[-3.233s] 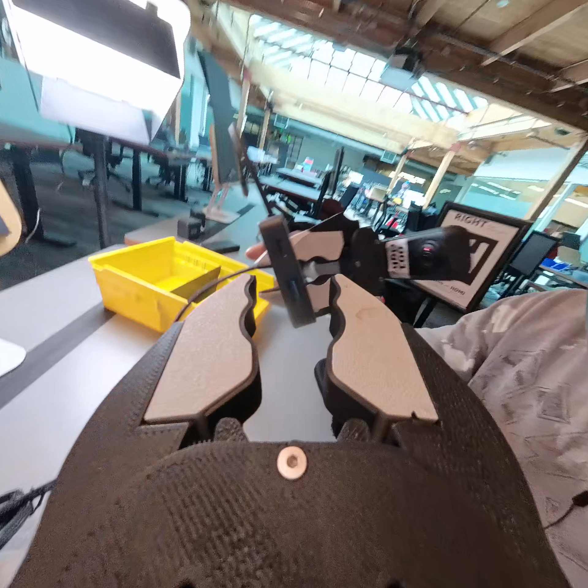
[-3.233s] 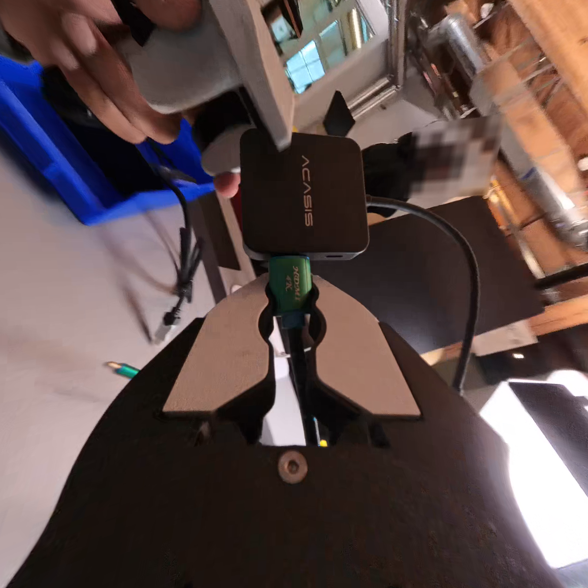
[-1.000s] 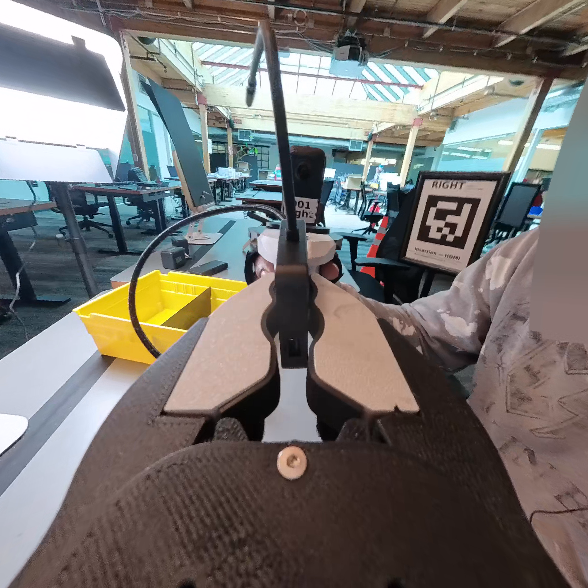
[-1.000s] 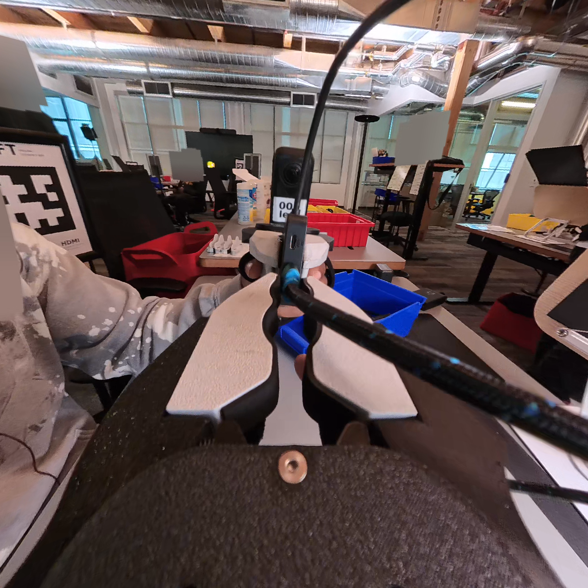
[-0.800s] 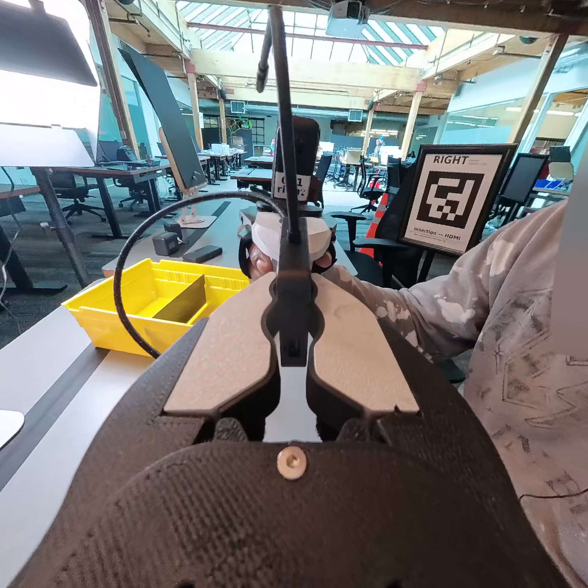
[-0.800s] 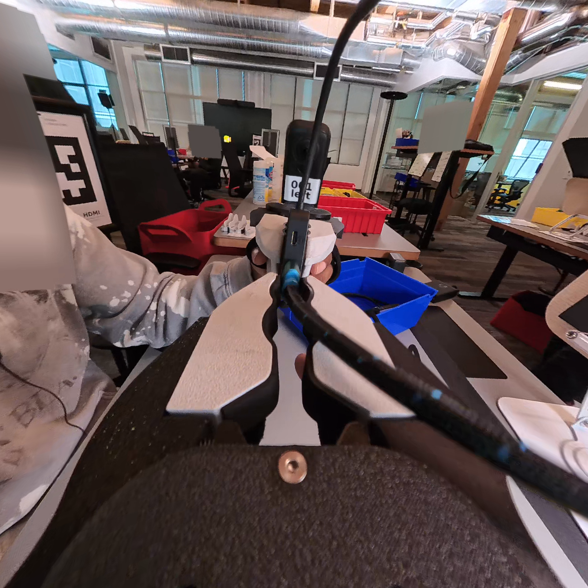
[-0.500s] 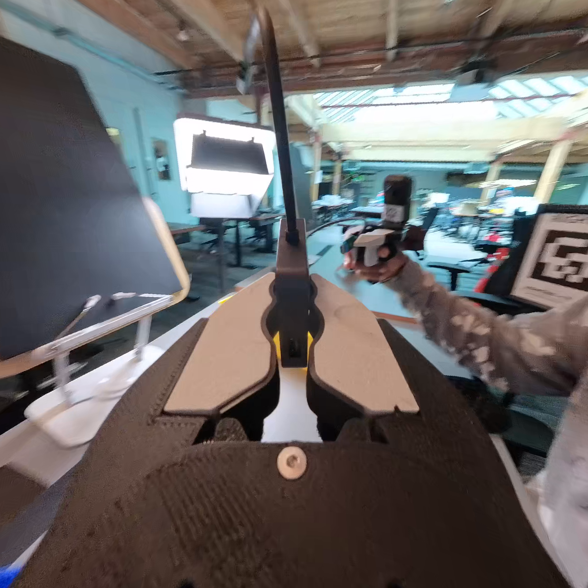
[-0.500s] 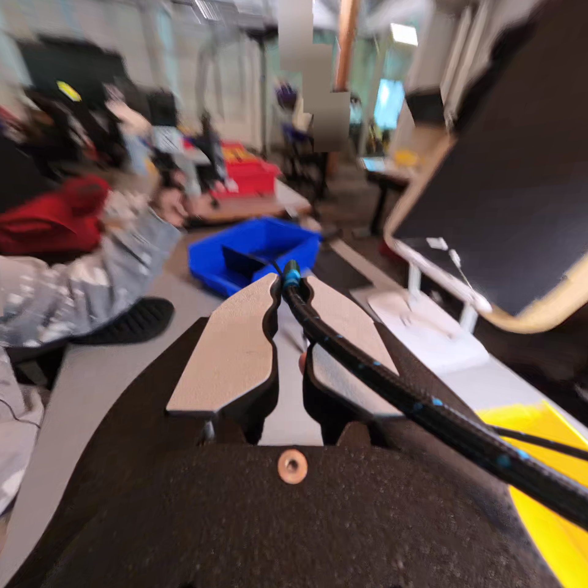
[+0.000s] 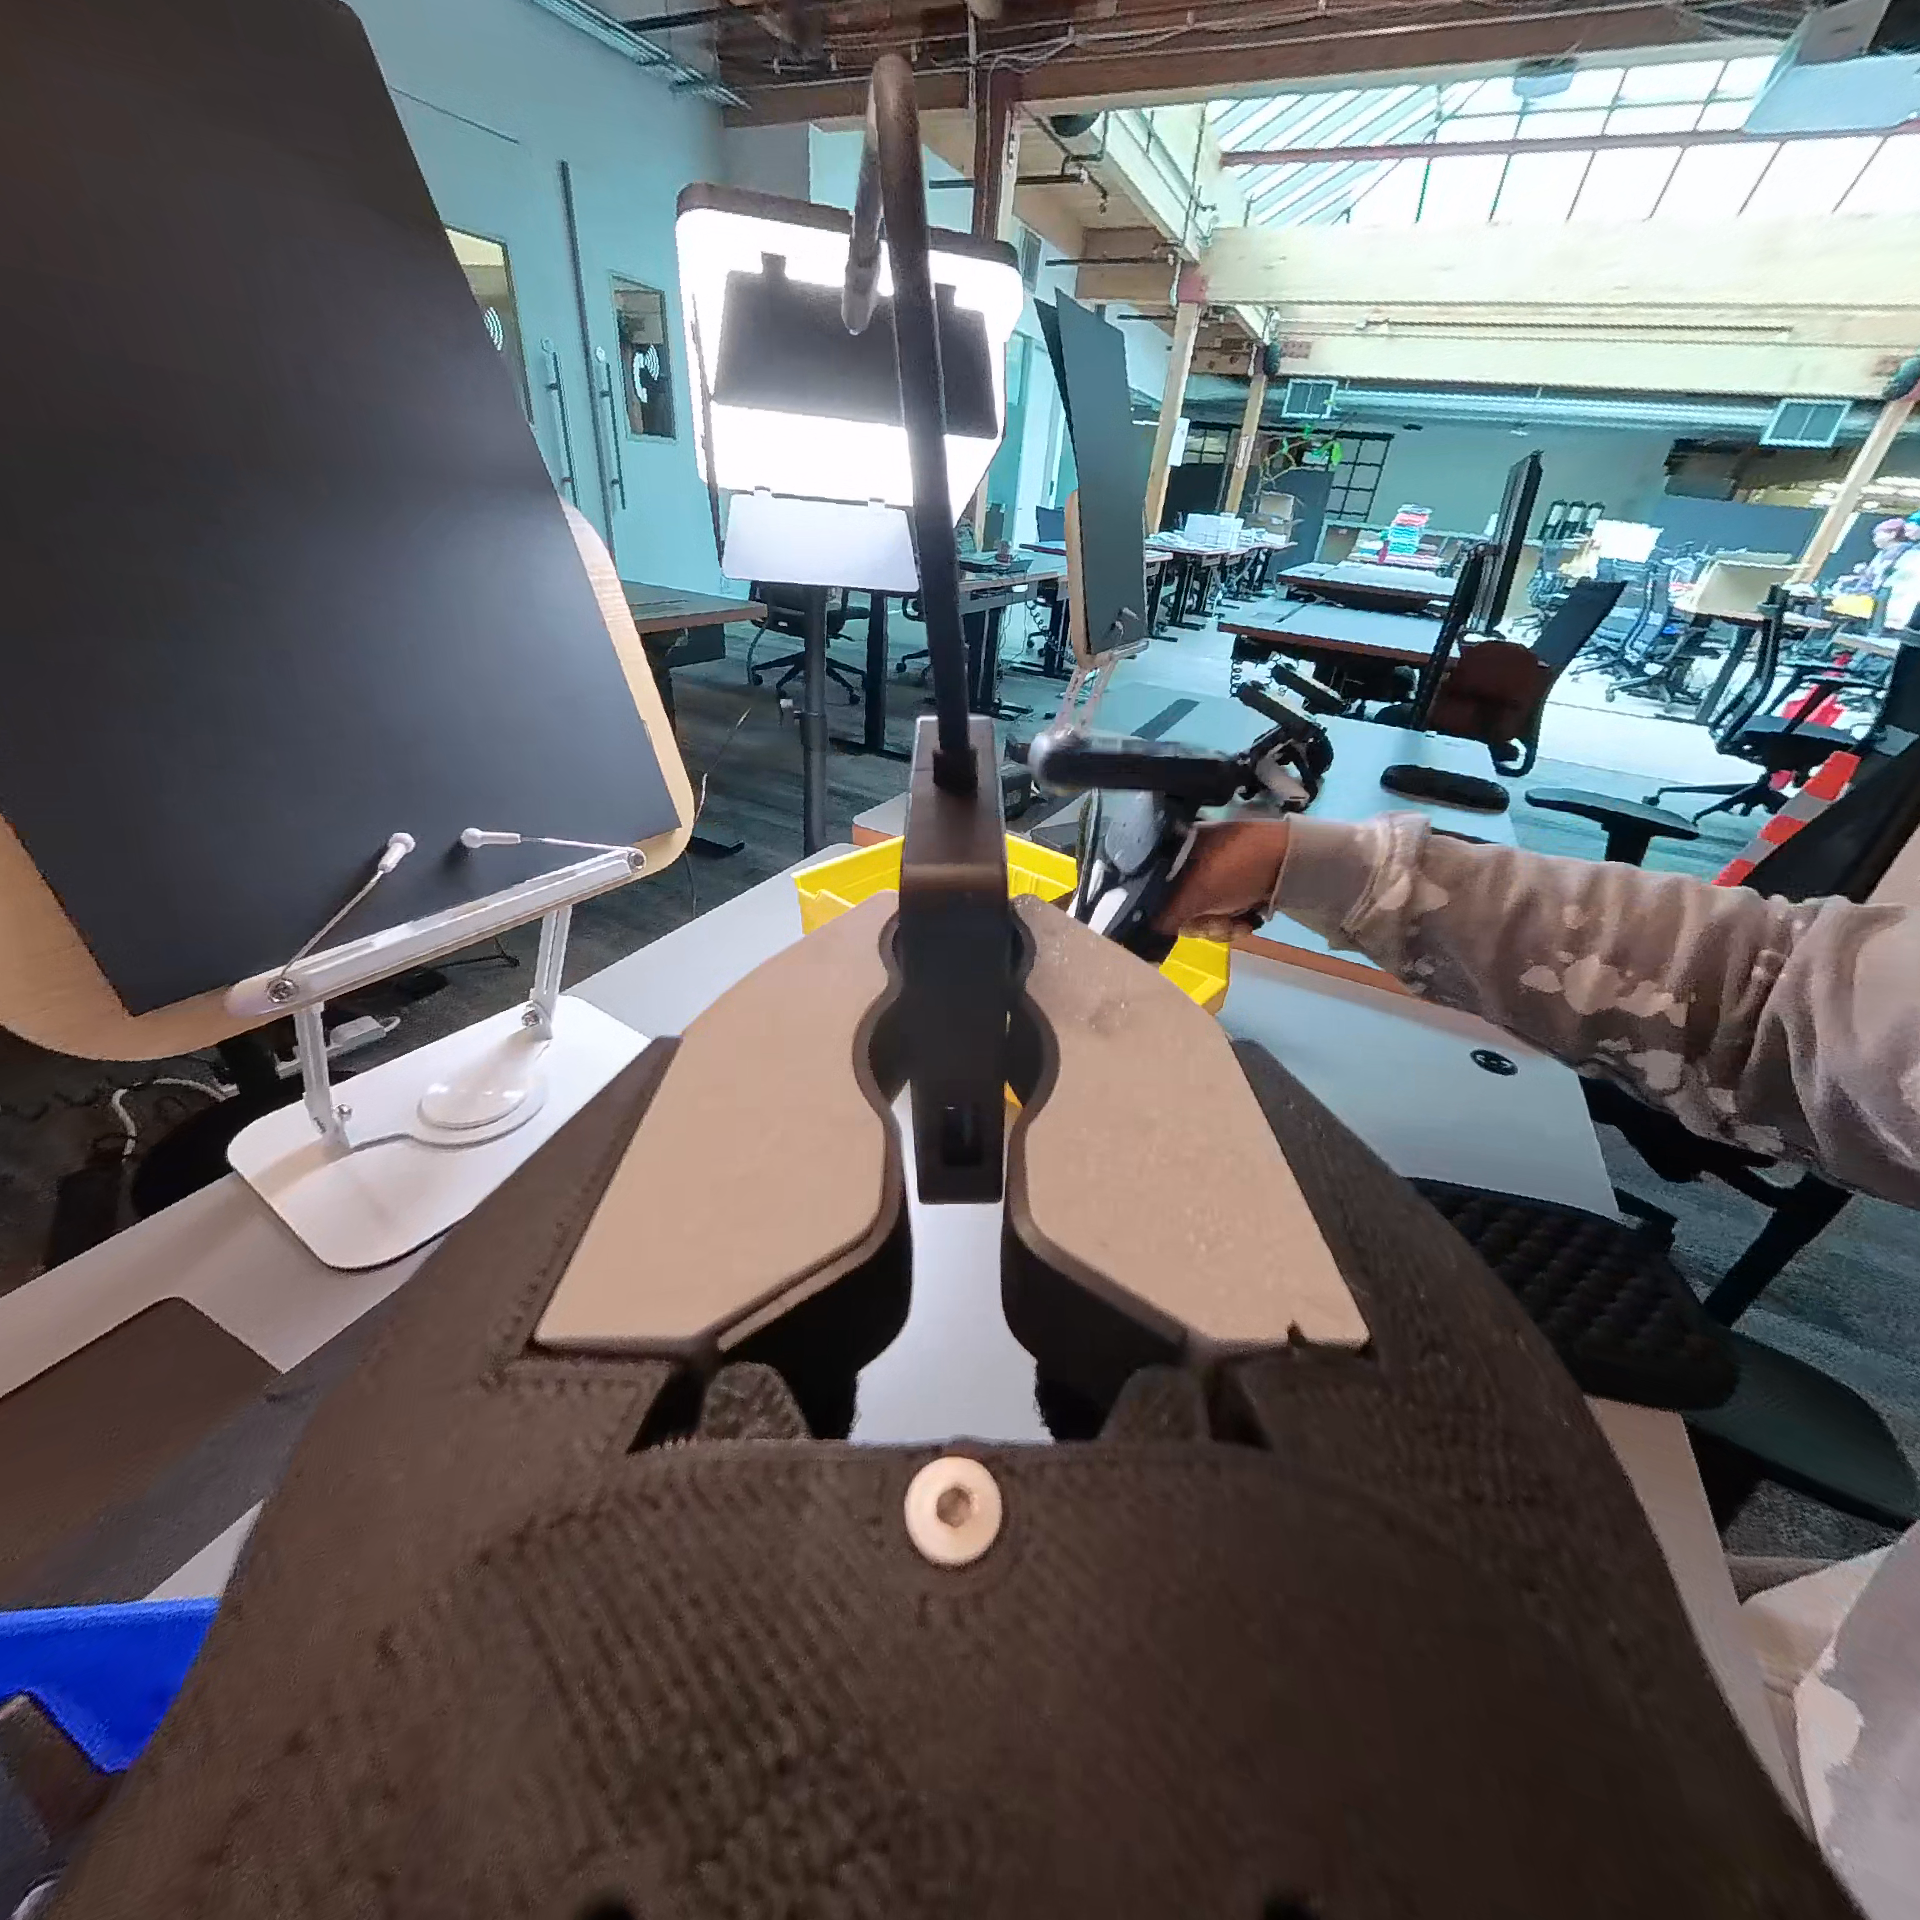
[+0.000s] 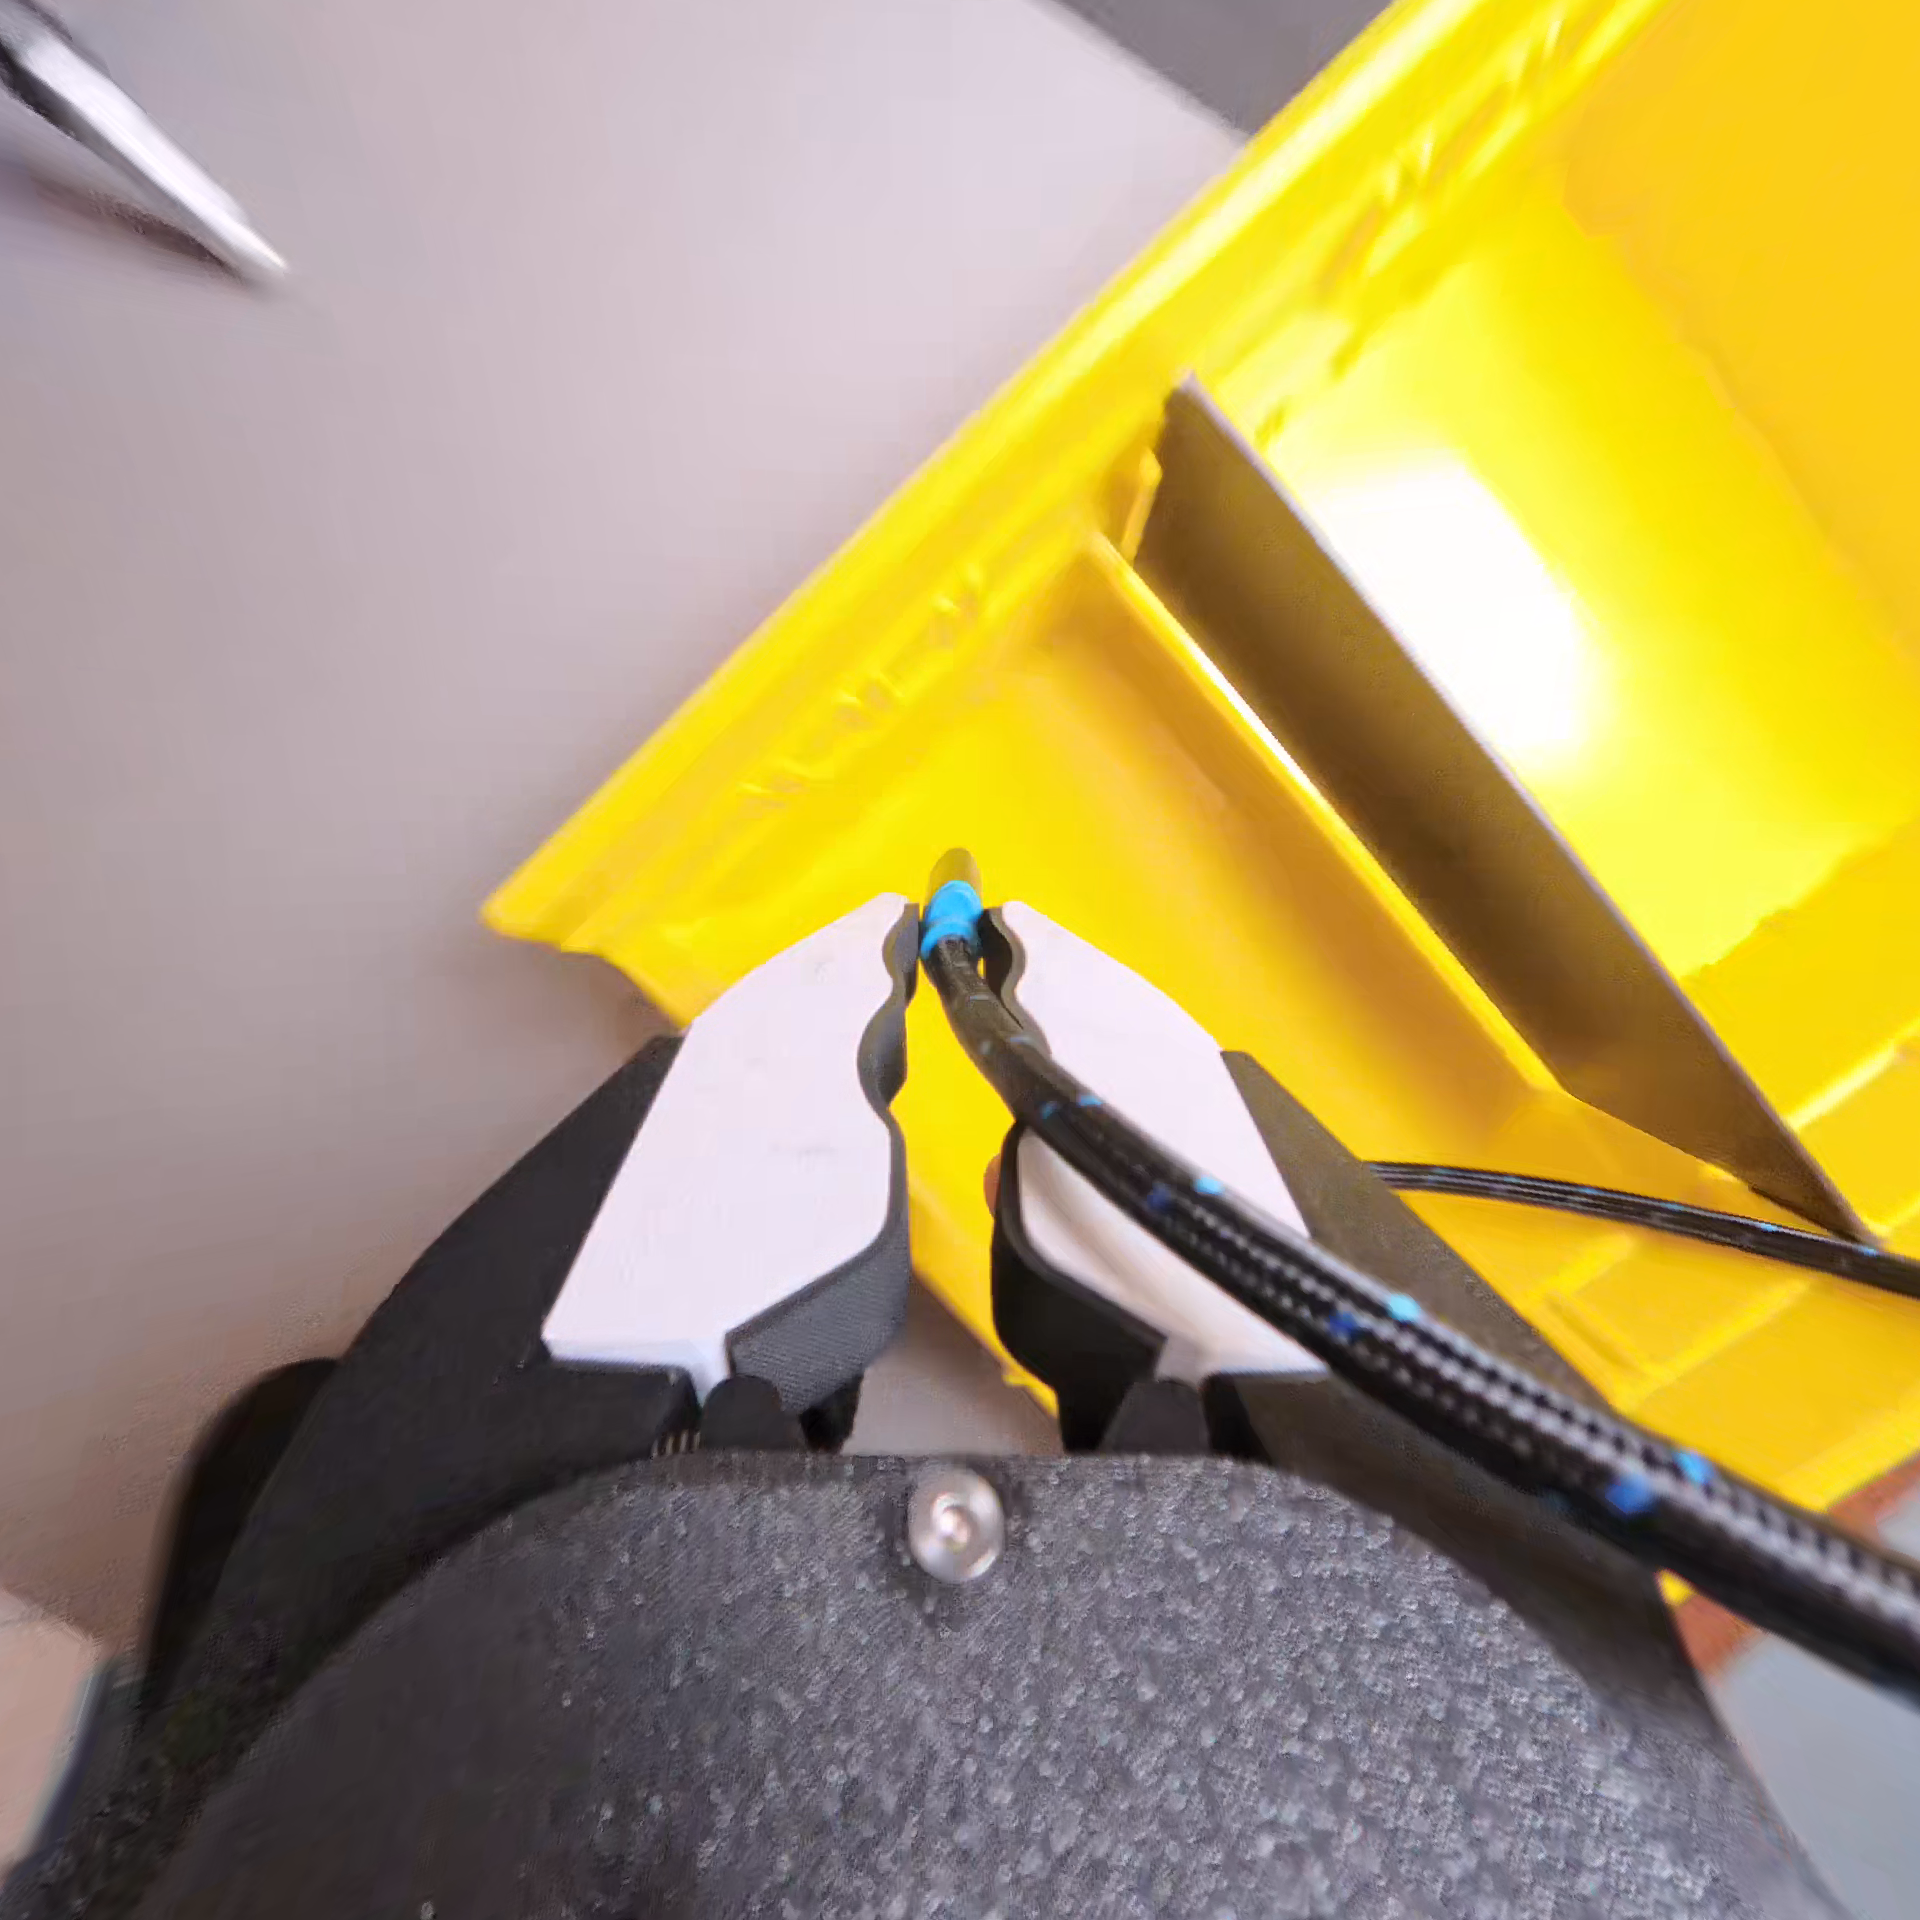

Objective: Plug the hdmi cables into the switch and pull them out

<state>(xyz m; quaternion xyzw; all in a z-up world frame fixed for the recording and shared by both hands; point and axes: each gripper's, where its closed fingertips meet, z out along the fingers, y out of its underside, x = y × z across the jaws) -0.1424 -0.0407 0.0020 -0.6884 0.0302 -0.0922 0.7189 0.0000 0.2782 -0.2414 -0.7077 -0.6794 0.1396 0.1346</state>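
My left gripper (image 9: 954, 920) is shut on the black switch (image 9: 954, 935), held edge-on and upright above the table. The switch's own black cable (image 9: 925, 468) rises from its top and curls over. My right gripper (image 10: 951, 920) is shut on the HDMI cable plug (image 10: 951, 904), which has a blue collar and a greenish tip. It points down into the yellow bin (image 10: 790, 769). The braided black cable (image 10: 1351, 1340) trails off to the lower right. In the left wrist view the right gripper (image 9: 1127, 883) is held by a hand over the yellow bin (image 9: 842, 894), apart from the switch.
A black divider (image 10: 1455, 831) splits the yellow bin. A black board on a white stand (image 9: 416, 1132) stands on the grey table at the left. A blue bin corner (image 9: 94, 1662) shows at the lower left. The person's sleeve (image 9: 1610, 987) reaches across from the right.
The plug has come away from the switch. My right gripper has swung away and down over the yellow bin with the cable. My left gripper has turned left, still holding the switch.
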